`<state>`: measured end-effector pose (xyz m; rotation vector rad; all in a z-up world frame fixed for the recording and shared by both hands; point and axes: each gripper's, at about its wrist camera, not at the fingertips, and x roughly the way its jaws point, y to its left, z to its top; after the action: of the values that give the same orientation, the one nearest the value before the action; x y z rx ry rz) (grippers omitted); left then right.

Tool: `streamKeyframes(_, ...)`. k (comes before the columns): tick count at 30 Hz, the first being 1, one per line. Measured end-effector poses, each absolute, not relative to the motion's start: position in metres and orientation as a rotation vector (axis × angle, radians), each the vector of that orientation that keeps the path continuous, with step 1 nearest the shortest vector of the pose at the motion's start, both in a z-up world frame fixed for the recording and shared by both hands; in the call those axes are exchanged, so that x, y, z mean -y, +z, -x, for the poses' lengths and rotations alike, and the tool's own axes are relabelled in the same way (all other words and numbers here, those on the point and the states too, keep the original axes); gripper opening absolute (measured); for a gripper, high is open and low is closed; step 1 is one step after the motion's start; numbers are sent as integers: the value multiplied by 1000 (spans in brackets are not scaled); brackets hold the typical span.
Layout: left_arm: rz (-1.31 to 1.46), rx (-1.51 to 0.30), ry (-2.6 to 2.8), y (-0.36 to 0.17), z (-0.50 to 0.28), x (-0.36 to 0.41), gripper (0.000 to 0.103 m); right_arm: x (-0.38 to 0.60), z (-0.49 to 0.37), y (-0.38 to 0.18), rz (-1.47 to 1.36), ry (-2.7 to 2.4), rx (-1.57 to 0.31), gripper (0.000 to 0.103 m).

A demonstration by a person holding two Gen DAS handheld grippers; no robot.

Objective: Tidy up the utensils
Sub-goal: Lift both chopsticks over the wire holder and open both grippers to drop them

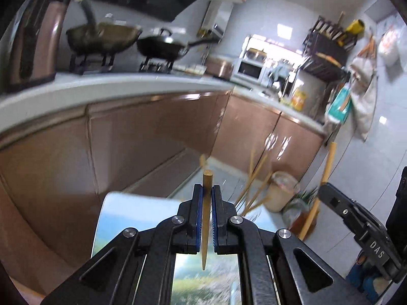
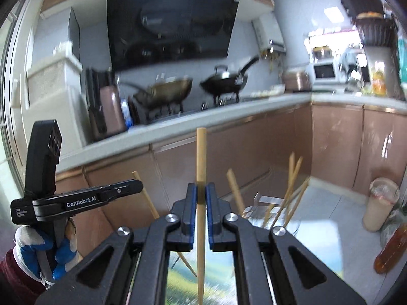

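Note:
My left gripper (image 1: 207, 190) is shut on a wooden chopstick (image 1: 206, 218) that stands upright between its blue pads. My right gripper (image 2: 201, 189) is shut on another wooden chopstick (image 2: 201, 167), also upright. Several more chopsticks (image 2: 290, 190) stand tilted in a clear holder (image 2: 262, 209) just right of my right gripper; they also show in the left wrist view (image 1: 254, 185). The right gripper's body shows at the right edge of the left view (image 1: 356, 223). The left gripper shows at the left of the right view (image 2: 84, 198), its chopstick (image 2: 145, 195) slanting below it.
A table with a landscape-print cover (image 1: 142, 211) lies under both grippers. A lidded cup (image 2: 381, 203) and a brown bottle (image 2: 391, 249) stand at the right. Behind runs a kitchen counter (image 2: 229, 111) with two woks (image 2: 223, 81) on a stove and brown cabinets below.

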<state>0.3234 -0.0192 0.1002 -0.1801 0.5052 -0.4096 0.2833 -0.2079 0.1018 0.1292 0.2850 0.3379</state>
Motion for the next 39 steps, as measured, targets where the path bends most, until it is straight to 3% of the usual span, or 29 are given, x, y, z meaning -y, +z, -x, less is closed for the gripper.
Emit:
streamKeyframes(7,188,-429,-455,134,-349,54,6,252,-302,141,-117,244,-193,6)
streamKeyframes(15,160,-401,-449,129,-393,93,6,283,-357,136,-145,217,-154,6)
streamKeyframes(28,139,-432,-431,63,-451,129,6,292,-438,52,-202,216,-167,7)
streamKeyframes(39,128,-517,-446,15,-455,134,6,290,-444,-4,-179,178,-215,7)
